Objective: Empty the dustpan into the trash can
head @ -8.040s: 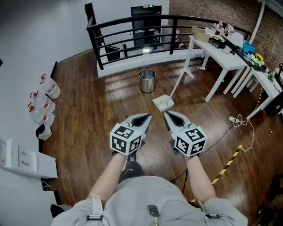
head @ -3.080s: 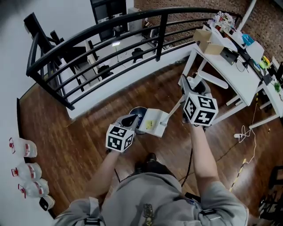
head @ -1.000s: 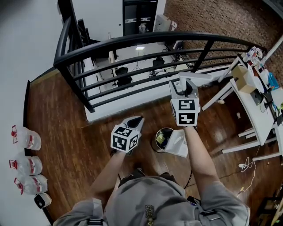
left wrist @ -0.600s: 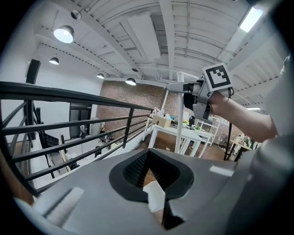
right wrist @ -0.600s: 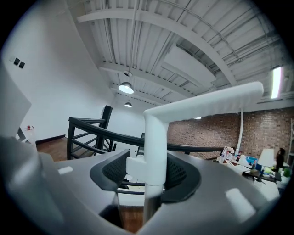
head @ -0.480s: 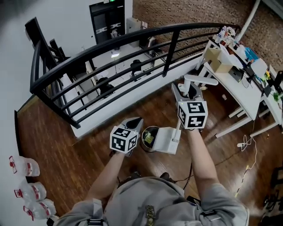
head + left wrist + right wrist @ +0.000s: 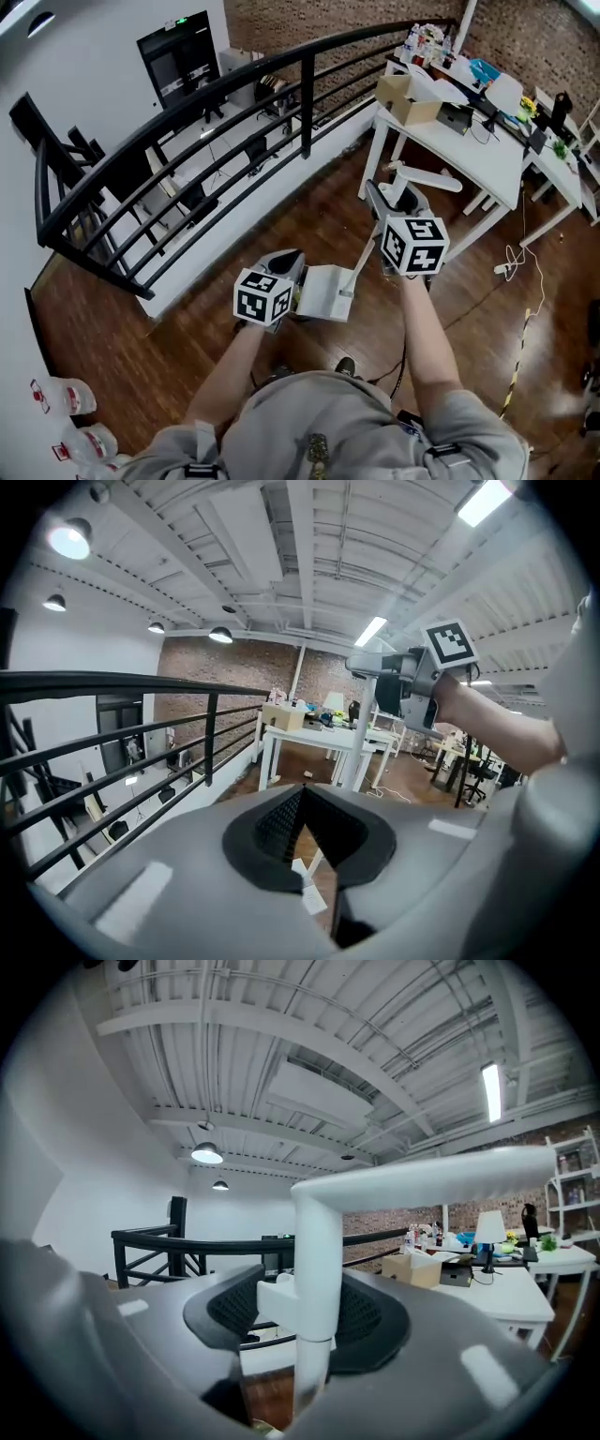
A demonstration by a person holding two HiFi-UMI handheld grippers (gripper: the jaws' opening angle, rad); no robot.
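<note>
**Desk:** What does the frame show?

**Photographer:** On a mezzanine, a person holds a long-handled white dustpan (image 7: 323, 292) low over the wood floor (image 7: 197, 352). It hangs just inside the black railing (image 7: 187, 122), with the pan beside the left gripper (image 7: 286, 262). The trash can cannot be made out; if it is there, the pan and that gripper cover it.

**Desk:** And who has hold of it?

**Photographer:** The right gripper (image 7: 396, 195) alone. Its jaws are clamped on the upright handle (image 7: 317, 1241), just under the crossbar at the top. The left gripper's jaws are drawn together at the tips with nothing between them (floor and a sliver of white show through the gap behind).

**Desk:** How would it handle?

**Photographer:** It looks like moulded plastic, so probably light and stiff, with no fragile part to spare. The shaft is smooth and round, and I'd expect it to twist in the pads if the pan swings. The pan sits at the far end of a long lever, so a small roll of the wrist would swing it widely.

**Desk:** Best place to grip?

**Photographer:** Where it is held now seems sound, since the crossbar would stop the handle sliding down through the jaws. For a controlled tip, the free gripper could steady the shaft lower down, near the pan.
</note>
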